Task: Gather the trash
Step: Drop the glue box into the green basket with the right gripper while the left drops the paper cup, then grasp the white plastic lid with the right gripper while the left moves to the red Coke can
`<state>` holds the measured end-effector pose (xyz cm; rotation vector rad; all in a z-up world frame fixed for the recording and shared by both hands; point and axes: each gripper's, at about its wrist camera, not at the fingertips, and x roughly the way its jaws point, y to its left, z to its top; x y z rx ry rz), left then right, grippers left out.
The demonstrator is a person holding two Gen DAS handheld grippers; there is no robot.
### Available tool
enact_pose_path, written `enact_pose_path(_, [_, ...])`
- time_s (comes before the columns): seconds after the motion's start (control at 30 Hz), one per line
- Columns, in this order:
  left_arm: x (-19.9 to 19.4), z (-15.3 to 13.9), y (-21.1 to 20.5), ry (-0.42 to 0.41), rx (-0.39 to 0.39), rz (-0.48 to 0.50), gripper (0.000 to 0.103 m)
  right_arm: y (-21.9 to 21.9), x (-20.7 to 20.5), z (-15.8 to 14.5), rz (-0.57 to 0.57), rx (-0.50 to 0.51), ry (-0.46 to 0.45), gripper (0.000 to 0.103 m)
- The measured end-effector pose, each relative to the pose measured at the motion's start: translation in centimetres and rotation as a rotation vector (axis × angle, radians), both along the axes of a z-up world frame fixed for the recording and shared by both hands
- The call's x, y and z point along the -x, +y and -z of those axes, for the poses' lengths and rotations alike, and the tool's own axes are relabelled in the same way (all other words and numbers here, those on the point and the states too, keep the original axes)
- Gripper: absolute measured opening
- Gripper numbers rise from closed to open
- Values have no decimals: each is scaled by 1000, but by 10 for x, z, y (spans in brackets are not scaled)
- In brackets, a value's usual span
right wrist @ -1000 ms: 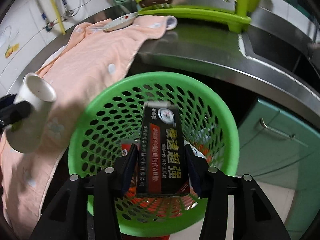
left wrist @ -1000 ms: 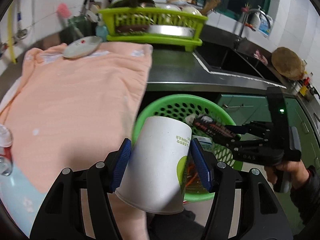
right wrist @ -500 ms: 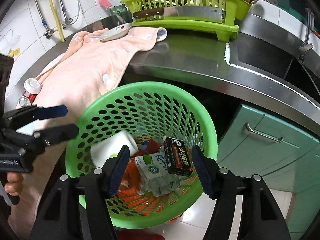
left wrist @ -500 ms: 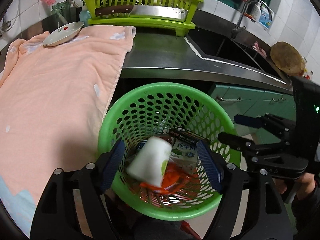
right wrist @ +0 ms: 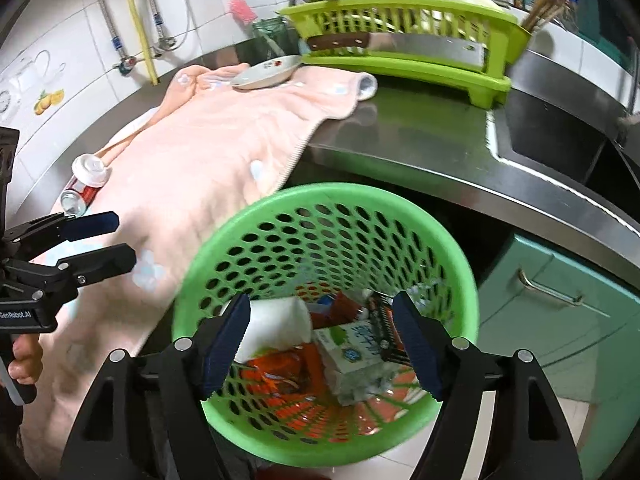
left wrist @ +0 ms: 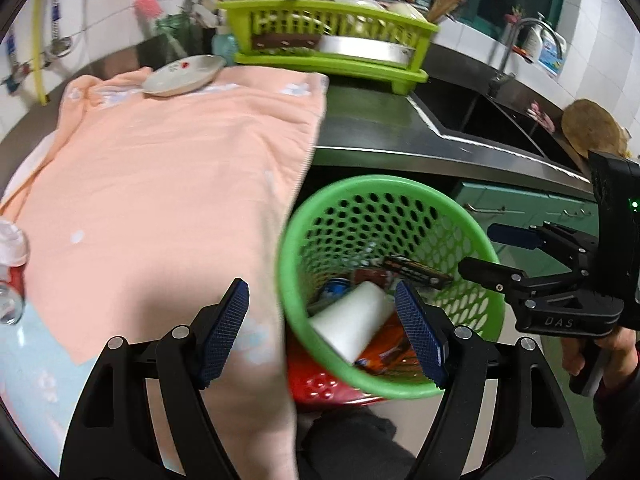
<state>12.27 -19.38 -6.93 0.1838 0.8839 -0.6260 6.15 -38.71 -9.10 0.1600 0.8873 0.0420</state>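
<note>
A green perforated trash basket [left wrist: 372,188] [right wrist: 320,196] stands on the floor below the counter edge. Inside lie a white paper cup [left wrist: 352,326] [right wrist: 276,326], a black box [left wrist: 418,270] [right wrist: 384,328], a milk carton [right wrist: 352,356] and orange wrappers [right wrist: 280,372]. My left gripper [left wrist: 322,330] is open and empty, above the basket's left rim and the towel; it also shows in the right wrist view [right wrist: 100,240]. My right gripper [right wrist: 320,340] is open and empty over the basket; it also shows in the left wrist view [left wrist: 492,252]. A red can with a white lid [right wrist: 86,180] [left wrist: 10,264] lies on the counter.
A peach towel [left wrist: 160,184] [right wrist: 224,152] covers the counter and hangs over its edge. A white dish [left wrist: 182,76] lies on it. A lime dish rack [left wrist: 332,36] [right wrist: 404,36] stands behind. A steel sink [left wrist: 492,120] is to the right, teal cabinets [right wrist: 560,304] below.
Both grippers let go of their loads a second ago: cup and black box now lie in the basket. Since half a second ago both grippers have drawn back leftward, still open.
</note>
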Motion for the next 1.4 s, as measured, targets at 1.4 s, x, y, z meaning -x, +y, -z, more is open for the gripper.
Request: enact_pose_path(1.4, [-40,-8,342,-17,83,-640,75,351,-211,-53,-561,-143,-27,75])
